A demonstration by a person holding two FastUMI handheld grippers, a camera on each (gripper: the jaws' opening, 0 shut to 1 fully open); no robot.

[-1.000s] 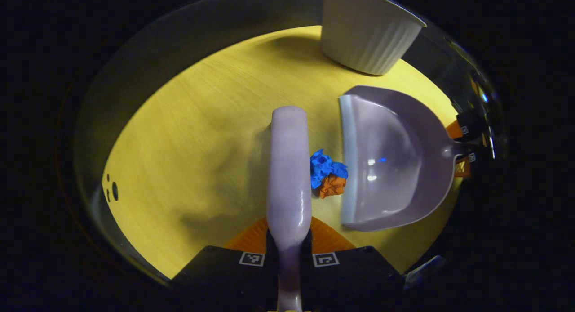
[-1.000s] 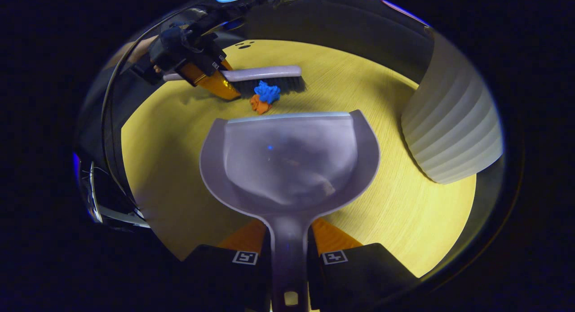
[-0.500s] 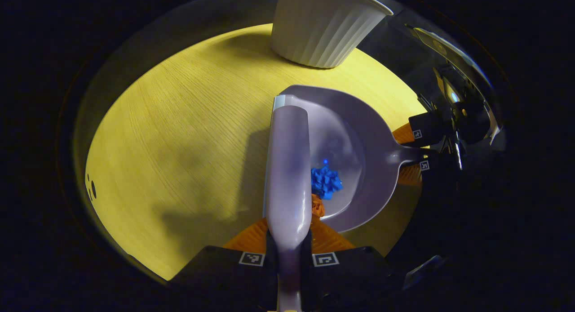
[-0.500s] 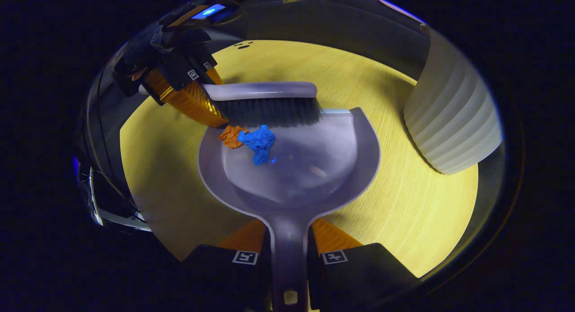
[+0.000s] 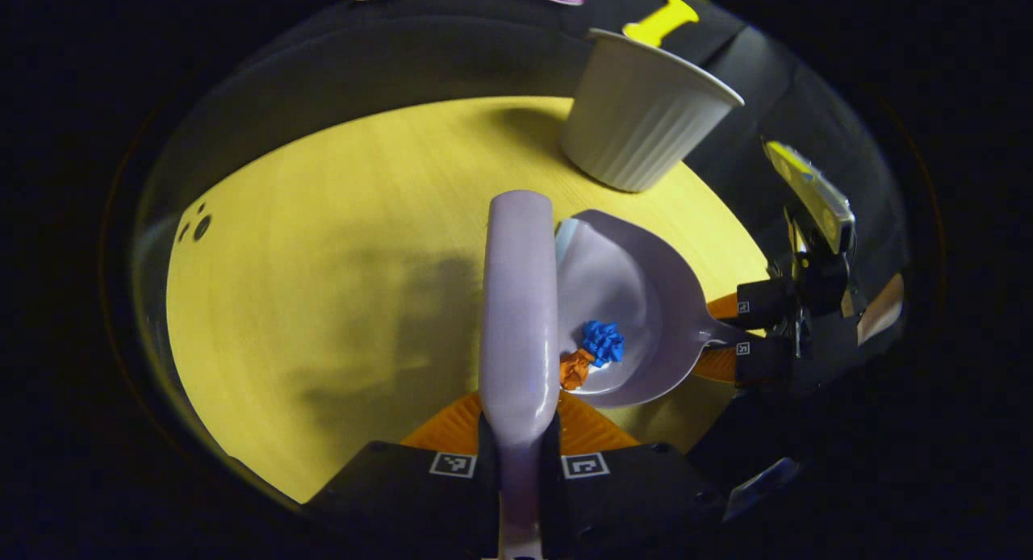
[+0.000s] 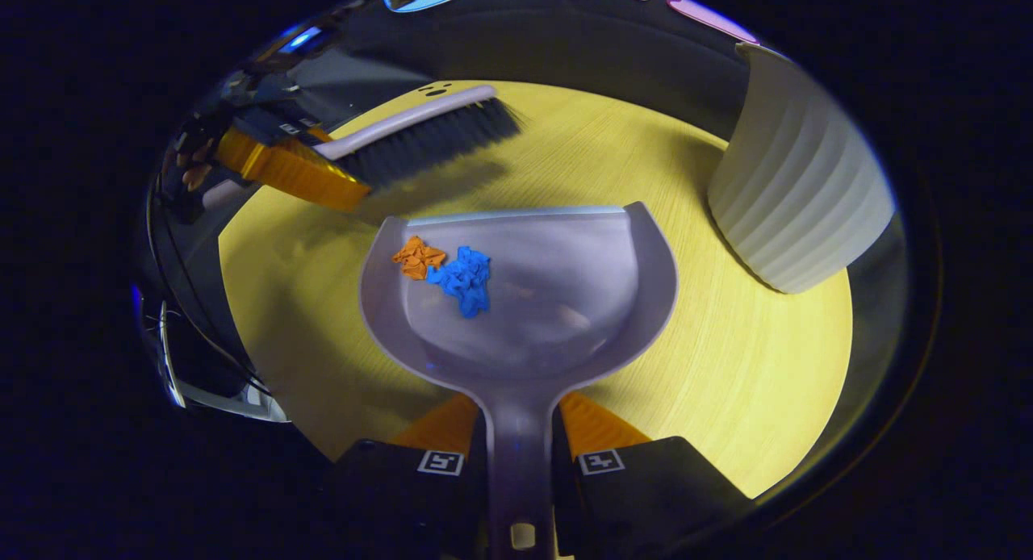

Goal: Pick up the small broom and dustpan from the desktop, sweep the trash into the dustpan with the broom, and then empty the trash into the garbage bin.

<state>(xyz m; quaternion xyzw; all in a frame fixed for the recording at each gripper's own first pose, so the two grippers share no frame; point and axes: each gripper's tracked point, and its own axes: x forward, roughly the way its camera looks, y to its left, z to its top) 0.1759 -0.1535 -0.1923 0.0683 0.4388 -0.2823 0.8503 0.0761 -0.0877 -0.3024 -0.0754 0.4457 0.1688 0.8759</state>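
Note:
My left gripper (image 5: pixel 518 431) is shut on the handle of the lilac broom (image 5: pixel 518 302), whose back runs up the middle of the left gripper view. In the right gripper view the broom (image 6: pixel 420 132) hangs above the table, beyond the dustpan's lip, bristles down. My right gripper (image 6: pixel 520 439) is shut on the handle of the lilac dustpan (image 6: pixel 557 302), which lies on the yellow table. A blue paper scrap (image 6: pixel 464 279) and an orange paper scrap (image 6: pixel 416 256) lie inside the pan near its left front corner. The same scraps (image 5: pixel 601 342) sit in the dustpan (image 5: pixel 637 302) beside the broom.
A white ribbed garbage bin (image 6: pixel 795 189) stands on the table (image 6: pixel 726 366) right of the dustpan, also seen as the bin (image 5: pixel 641 128) at the far side. The yellow tabletop (image 5: pixel 323 286) is round-edged with dark booth walls behind it.
The broom pushed the blue and orange scraps over the lip into the dustpan, then lifted up and back away from the pan. The dustpan has stayed on the table.

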